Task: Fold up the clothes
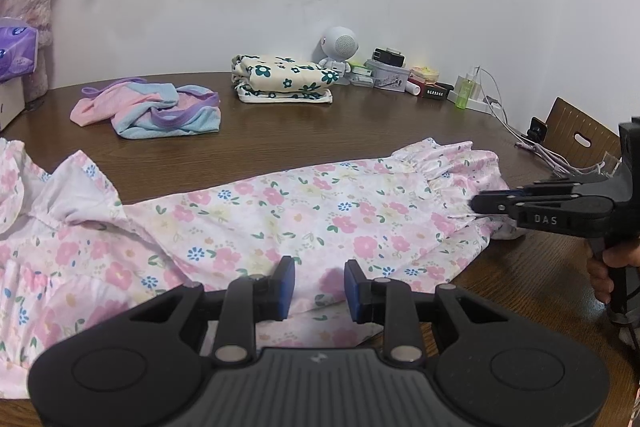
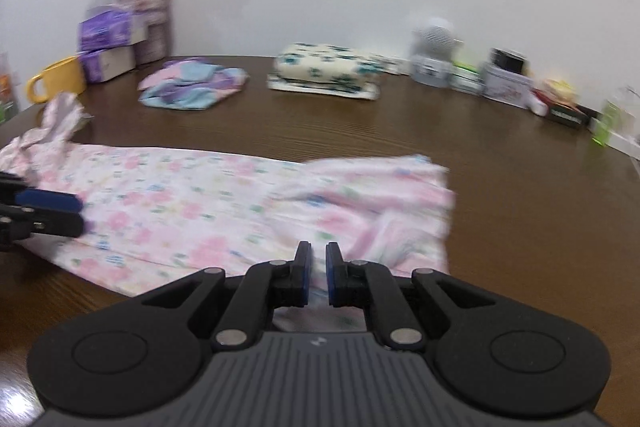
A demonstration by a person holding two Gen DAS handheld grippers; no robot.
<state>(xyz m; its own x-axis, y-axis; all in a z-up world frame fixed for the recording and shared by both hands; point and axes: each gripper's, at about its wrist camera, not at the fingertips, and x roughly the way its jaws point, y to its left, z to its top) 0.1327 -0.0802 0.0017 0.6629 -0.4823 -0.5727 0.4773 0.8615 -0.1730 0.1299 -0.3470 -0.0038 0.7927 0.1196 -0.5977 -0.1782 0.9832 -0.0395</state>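
A pink floral garment [image 1: 320, 211] lies spread across the brown table [image 1: 360, 131], also seen in the blurred right wrist view [image 2: 180, 203]. My left gripper [image 1: 320, 287] hovers low over its near edge, jaws partly apart, with cloth lying under the gap; it appears at the left edge of the right wrist view [image 2: 80, 213]. My right gripper [image 2: 318, 259] is shut on the garment's ruffled end, cloth bunched between the blue pads. From the left wrist view the right gripper [image 1: 474, 205] enters from the right, a hand on its handle.
A crumpled pastel garment [image 1: 156, 111] and a folded cream floral stack [image 1: 284, 79] sit farther back. A white speaker figure [image 1: 340, 47], boxes and charger cables [image 1: 496, 103] line the wall. A vase [image 2: 144, 11], a yellow mug [image 2: 60, 79] and a chair back [image 1: 576, 135] flank the table.
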